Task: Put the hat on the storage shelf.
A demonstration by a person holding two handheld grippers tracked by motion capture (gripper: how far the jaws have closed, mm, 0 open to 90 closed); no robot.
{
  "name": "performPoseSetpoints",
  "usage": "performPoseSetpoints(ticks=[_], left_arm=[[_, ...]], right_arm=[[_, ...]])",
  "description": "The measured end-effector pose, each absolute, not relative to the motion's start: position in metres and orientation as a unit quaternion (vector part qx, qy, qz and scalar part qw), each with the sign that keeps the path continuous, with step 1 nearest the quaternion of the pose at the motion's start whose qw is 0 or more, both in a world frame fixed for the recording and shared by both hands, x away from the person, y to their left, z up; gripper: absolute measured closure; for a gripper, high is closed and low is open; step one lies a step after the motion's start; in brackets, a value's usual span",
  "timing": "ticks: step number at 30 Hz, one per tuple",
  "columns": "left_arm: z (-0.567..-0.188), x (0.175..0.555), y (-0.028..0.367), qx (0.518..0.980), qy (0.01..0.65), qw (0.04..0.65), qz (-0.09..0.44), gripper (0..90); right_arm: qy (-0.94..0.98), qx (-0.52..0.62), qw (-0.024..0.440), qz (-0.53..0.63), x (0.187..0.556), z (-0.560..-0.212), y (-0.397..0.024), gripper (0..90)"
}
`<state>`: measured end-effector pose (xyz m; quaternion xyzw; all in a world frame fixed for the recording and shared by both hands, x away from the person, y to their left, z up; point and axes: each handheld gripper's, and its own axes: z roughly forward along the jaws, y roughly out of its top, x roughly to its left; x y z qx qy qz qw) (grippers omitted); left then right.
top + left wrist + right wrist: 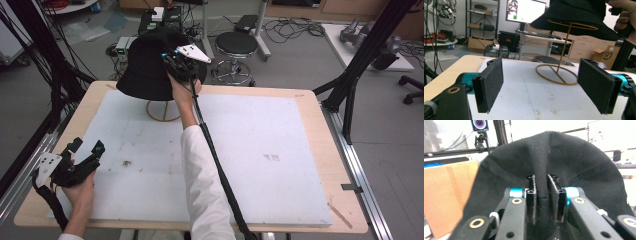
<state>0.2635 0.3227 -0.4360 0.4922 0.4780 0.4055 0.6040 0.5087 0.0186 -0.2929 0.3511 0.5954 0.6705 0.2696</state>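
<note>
Pinched between the two black pads of the right gripper is a fold of the black hat, so this gripper is clenched on the cloth. In the high view the right gripper holds the black hat at the far side of the table, over the thin gold stand. The left gripper rests near the front left corner of the white board, its jaws wide apart and empty.

The grip is only on a small fold, so I think the cloth may slip out. If the hat catches on the upper ring of the gold stand, a pull could tip this light stand over.
</note>
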Motion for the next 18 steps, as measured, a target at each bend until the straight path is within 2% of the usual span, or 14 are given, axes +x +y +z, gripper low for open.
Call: performPoseSetpoints(ticks=[11,18], left_arm=[[-0.435,0.263,0.325,0.487,0.479,0.606,0.407,21.4],[-0.434,0.263,0.324,0.486,0.477,0.610,0.406,21.4]], right_arm=[[0.612,0.337,0.277,0.660,0.502,-0.288,0.021,54.5],[0.607,0.341,0.276,0.663,0.496,-0.283,0.018,34.0]])
